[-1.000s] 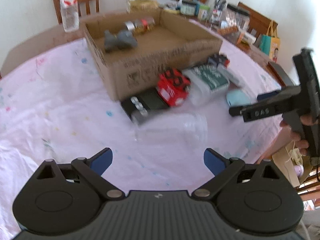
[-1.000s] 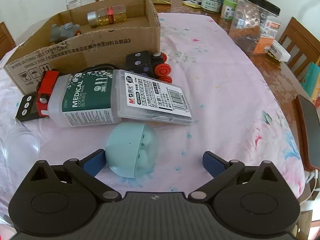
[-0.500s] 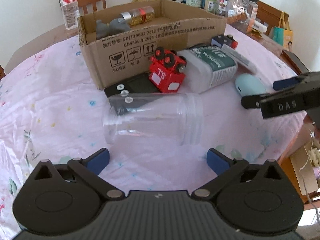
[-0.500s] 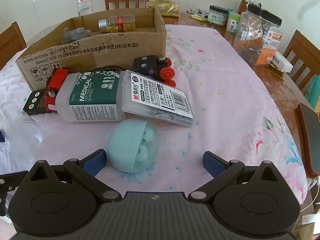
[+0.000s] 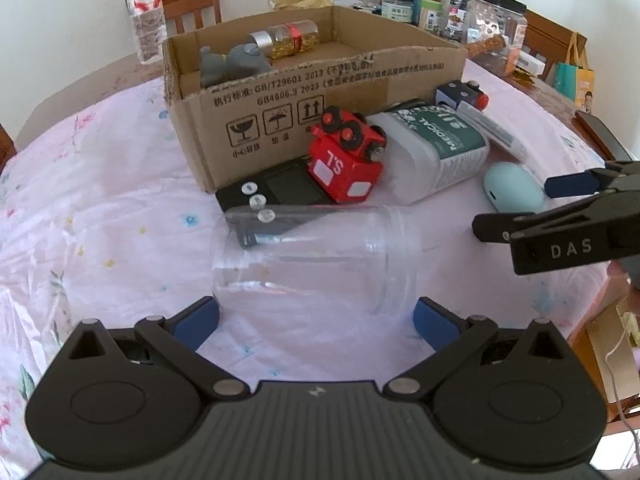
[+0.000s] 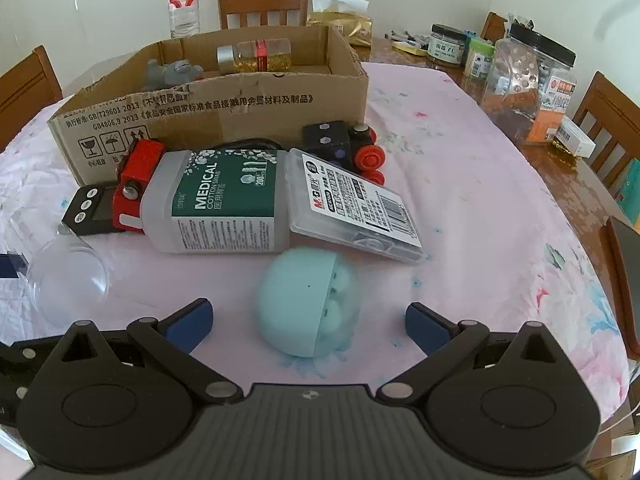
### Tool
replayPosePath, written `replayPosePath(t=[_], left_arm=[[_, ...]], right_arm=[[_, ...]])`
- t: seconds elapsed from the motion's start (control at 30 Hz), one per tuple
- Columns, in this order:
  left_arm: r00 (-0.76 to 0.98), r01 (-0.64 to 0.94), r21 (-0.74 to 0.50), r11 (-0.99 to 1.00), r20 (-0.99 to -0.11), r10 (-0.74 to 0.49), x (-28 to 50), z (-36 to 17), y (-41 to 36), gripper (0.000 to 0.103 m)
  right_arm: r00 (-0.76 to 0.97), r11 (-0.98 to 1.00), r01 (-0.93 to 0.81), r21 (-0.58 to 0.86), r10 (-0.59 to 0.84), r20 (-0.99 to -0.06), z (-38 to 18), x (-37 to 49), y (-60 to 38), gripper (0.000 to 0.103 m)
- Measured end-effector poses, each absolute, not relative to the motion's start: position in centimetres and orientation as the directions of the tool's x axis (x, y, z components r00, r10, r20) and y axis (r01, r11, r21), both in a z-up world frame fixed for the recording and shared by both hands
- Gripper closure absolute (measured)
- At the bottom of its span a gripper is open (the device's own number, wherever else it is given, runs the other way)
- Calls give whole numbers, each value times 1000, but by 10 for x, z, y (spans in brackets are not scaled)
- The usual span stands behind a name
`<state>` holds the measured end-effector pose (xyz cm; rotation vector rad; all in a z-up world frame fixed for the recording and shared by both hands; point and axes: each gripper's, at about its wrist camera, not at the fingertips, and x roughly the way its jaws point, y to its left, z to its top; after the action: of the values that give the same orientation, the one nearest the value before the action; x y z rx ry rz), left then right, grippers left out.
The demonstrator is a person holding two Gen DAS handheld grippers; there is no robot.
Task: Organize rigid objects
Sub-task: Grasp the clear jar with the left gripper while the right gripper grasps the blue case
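Left claw (image 5: 316, 318): spread wide, pinching nothing. A clear plastic jar (image 5: 308, 258) lies on its side at the center of the left wrist view, just beyond the 2 blue fingertips (image 5: 196, 320), with its open mouth toward the right of the frame. Contact between fingertips and jar cannot be confirmed.

Right claw (image 6: 308, 320): spread wide, pinching nothing. A light blue earbud case (image 6: 308, 300) sits on the tabletop (image 6: 460, 208) between the fingertips at lower center of the right wrist view, clear of both. In the left wrist view the right claw (image 5: 560, 208) enters from the right edge, beside the same case (image 5: 512, 190).

Items behind the jar, center of the left wrist view:
1. A black digital scale (image 5: 272, 192), partly seen through the jar wall.
2. A red toy train car (image 5: 346, 160), tipped with wheels up, resting against the scale.
3. A cotton swab box (image 5: 436, 148) lying flat, to the right of the train car.
4. A black toy train car (image 5: 460, 94) farther back.

A flat clear case (image 6: 352, 204) leans on the swab box in the right wrist view.

The cardboard box (image 5: 304, 92) occupies the upper center. It contains a gray toy (image 5: 232, 62) and a bottle of gold content (image 5: 286, 38).
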<state>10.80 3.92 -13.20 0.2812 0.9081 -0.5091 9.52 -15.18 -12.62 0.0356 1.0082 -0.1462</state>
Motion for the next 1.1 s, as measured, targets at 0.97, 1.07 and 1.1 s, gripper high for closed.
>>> replayPosePath(t=[0.97, 1.07, 1.1], left_arm=[[530, 530, 6, 848, -782, -326, 124, -116, 48, 13], [529, 531, 5, 847, -783, -328, 125, -116, 47, 13], [529, 531, 4, 847, -783, -327, 125, -116, 47, 13]], right_arm=[[533, 985, 166, -44, -127, -836, -120, 98, -142, 19], [529, 980, 192, -49, -145, -836, -118, 100, -144, 27], [532, 979, 194, -54, -151, -833, -118, 100, -144, 27]])
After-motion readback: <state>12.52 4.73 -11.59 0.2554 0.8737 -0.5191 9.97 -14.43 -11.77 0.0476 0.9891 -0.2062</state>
